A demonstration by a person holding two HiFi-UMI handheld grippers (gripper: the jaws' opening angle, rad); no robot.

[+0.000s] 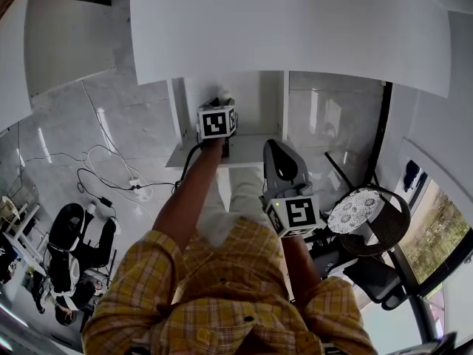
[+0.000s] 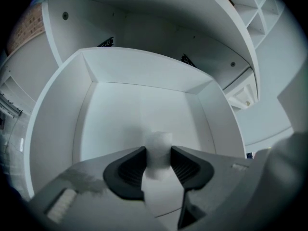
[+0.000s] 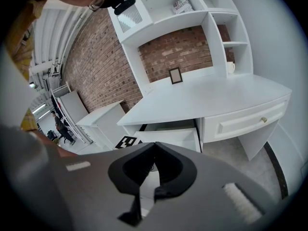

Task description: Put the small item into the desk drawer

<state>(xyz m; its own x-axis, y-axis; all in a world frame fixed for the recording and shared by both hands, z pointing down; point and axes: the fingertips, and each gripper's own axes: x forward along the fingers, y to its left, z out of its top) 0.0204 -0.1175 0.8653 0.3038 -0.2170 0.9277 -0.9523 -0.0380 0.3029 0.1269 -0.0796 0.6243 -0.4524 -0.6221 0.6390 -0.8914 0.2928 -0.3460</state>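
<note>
A small white item (image 2: pixel 158 146) sits pinched between the dark pads of my left gripper (image 2: pixel 158 163). It hangs over the inside of the open white desk drawer (image 2: pixel 139 114). In the head view the left gripper (image 1: pixel 219 100) reaches over that drawer (image 1: pixel 255 150) under the white desk top (image 1: pixel 295 28), and the item itself is barely visible. My right gripper (image 1: pixel 279 154) is held back near the person's body, its jaws (image 3: pixel 154 150) shut with nothing in them. In the right gripper view the open drawer (image 3: pixel 171 134) shows below the desk (image 3: pixel 211 97).
A closed drawer with a knob (image 3: pixel 248 121) is right of the open one. A small picture frame (image 3: pixel 175 75) stands on the desk under white shelves. A chair with a patterned cushion (image 1: pixel 362 209) is at the right. Cables (image 1: pixel 111 176) and black equipment (image 1: pixel 74 250) lie on the floor at left.
</note>
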